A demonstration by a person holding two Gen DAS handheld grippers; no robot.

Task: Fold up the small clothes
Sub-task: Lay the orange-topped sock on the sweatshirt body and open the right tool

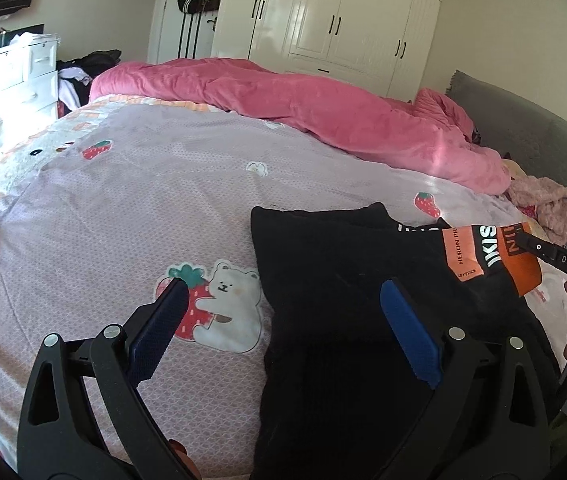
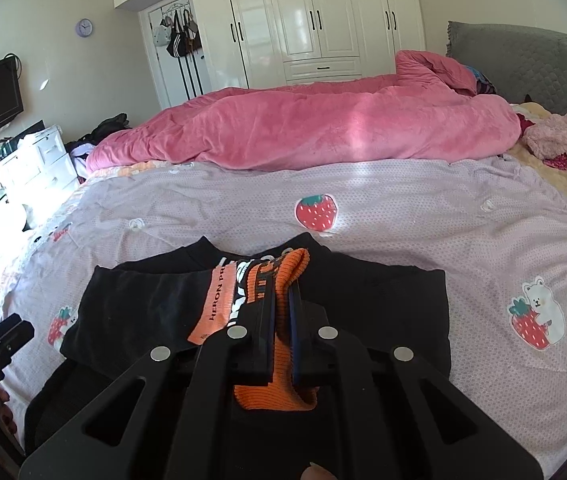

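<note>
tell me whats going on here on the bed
A person with a gripper in each hand is folding a black top on a bed with a strawberry-print sheet. The right gripper is shut on the top's orange cuff, with that sleeve brought across the body. The left gripper is open, one finger above the black cloth and one above the sheet, gripping nothing.

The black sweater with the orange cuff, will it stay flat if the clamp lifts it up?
Probably not. The black sweater with the orange ribbed cuff already bunches between the right gripper pads, so it looks soft and floppy. It would likely droop and unfold. It lies thin on the bedsheet, so it seems light.
</note>
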